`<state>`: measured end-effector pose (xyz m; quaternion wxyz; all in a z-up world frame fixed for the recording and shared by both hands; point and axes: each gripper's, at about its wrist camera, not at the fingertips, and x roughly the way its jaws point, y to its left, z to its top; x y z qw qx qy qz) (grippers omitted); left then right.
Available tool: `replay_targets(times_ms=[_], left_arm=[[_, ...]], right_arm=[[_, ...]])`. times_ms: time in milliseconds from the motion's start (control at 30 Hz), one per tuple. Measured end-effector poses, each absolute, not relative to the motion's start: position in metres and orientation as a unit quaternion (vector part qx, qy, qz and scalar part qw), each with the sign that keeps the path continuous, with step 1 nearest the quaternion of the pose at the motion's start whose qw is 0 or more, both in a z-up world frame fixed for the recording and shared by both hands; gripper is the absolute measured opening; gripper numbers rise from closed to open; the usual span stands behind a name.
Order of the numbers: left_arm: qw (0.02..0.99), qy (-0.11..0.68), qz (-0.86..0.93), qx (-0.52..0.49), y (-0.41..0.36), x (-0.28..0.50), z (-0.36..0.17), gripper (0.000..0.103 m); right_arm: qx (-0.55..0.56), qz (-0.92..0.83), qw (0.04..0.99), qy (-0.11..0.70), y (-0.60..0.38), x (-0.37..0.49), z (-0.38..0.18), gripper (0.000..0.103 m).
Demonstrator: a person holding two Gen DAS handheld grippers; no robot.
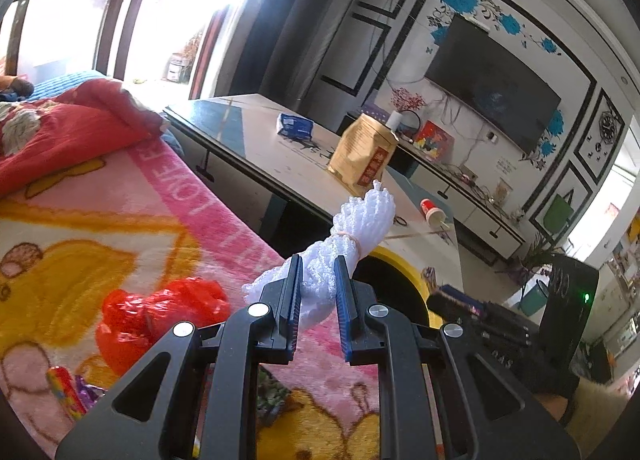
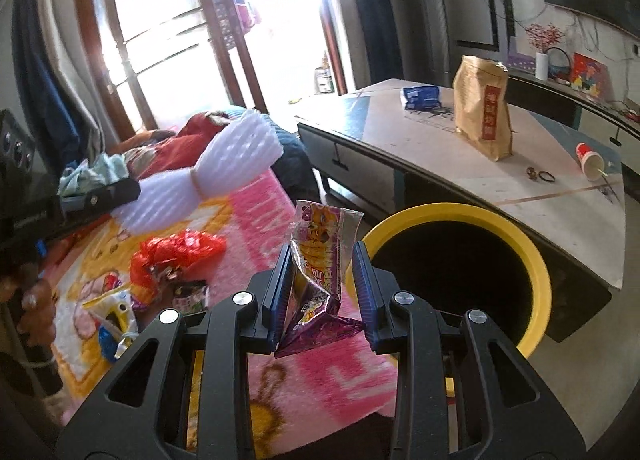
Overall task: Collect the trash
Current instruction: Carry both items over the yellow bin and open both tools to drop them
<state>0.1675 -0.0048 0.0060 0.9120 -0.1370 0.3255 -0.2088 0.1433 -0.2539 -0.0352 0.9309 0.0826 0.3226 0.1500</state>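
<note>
My left gripper (image 1: 318, 264) is shut on a white foam net bundle (image 1: 352, 228) tied with a rubber band, held above the pink blanket. My right gripper (image 2: 323, 250) is shut on a crumpled purple snack wrapper (image 2: 320, 260) that stands up between its pads. A yellow-rimmed bin (image 2: 536, 260) with a dark inside sits just right of and beyond the right gripper. In the left wrist view the bin's rim (image 1: 400, 260) shows behind the foam. The right wrist view shows the foam bundle (image 2: 224, 164) off to the left, away from the bin.
A red plastic bag (image 2: 172, 252) and several small wrappers (image 2: 116, 312) lie on the pink blanket (image 2: 256, 220). Behind the bin, a low coffee table (image 2: 440, 164) carries a golden paper bag (image 2: 484, 112), a blue packet (image 2: 420, 96) and a tipped red cup (image 2: 588, 160).
</note>
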Motion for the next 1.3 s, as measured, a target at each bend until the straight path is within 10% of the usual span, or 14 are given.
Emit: replay_targets(times_ms=[1300], left_arm=[[0.886, 0.389, -0.248, -0.045, -0.133, 0.199, -0.047, 0.015]], right_arm=[[0.167, 0.021, 0.925, 0.341, -0.361, 0.185, -0.068, 0.024]])
